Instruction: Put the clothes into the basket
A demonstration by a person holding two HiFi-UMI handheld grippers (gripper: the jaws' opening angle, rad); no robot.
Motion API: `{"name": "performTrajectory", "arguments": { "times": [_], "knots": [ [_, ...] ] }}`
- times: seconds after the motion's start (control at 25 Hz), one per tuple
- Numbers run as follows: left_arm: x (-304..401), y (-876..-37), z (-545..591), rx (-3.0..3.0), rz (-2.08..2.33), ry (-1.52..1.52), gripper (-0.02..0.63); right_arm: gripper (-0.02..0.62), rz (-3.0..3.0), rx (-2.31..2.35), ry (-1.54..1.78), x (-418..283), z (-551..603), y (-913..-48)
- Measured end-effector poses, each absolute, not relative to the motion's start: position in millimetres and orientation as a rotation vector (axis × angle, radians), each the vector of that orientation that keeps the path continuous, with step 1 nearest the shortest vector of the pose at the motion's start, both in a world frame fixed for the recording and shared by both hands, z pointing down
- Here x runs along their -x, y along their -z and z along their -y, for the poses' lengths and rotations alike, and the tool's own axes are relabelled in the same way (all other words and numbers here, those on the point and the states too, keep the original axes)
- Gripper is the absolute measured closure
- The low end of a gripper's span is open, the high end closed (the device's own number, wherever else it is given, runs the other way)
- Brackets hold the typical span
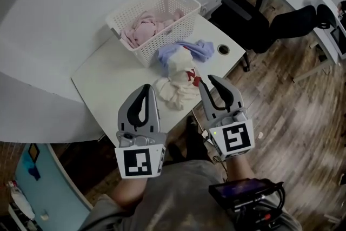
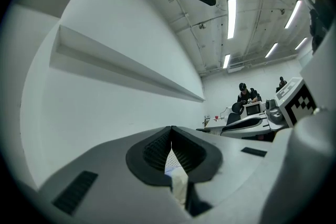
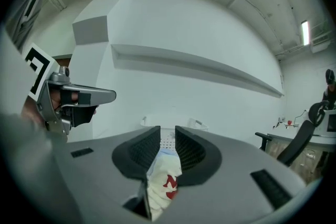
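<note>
White table (image 1: pixel 108 89) carried laundry basket (image 1: pixel 154 19), clothes pile (image 1: pixel 184 54) below. Left gripper (image 1: pixel 147 87) closed, empty; right gripper (image 1: pixel 206 80) slightly parted at red-printed white garment (image 1: pixel 184 70). Reaching step, probably; next needs a pinch.

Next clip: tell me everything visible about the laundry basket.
The basket is white, rectangular and looks like plastic, with perforated lattice walls and a greyish handle on one short end. It stands upright at the far end of the white table. Pink clothes lie piled inside, below the rim. A blue garment on the table lies against its near wall.
</note>
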State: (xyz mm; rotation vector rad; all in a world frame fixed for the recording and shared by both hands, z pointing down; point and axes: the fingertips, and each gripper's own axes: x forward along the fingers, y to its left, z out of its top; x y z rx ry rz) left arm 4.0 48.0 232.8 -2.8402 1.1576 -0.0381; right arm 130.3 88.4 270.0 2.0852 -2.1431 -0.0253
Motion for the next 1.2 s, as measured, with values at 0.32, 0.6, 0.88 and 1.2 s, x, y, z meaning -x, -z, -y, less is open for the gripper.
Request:
{"name": "performTrajectory", "arguments": {
  "times": [0.32, 0.6, 0.88, 1.2],
  "knots": [
    [-36.2, -270.4, -32.9, 2.890, -1.149, 0.109, 0.597, 0.419, 2.169, -2.030, -0.092, -146.2, -70.3, -311.6],
    [-55.8, -308.0, -2.4, 2.919, -1.200, 0.199, 0.597, 0.314, 2.214, -1.914, -0.225, -150.9, -32.2, -360.6],
    [-69.6, -349.0, 43.0, 2.937, -1.258, 0.243, 0.597, 0.220, 2.197, -1.786, -0.388, -157.1, 16.1, -432.0],
    [-68.0, -390.2, 78.8, 2.972, -1.391, 0.340, 0.597, 0.110, 2.162, -1.551, -0.604, -146.1, 48.1, -508.7]
  ]
}}
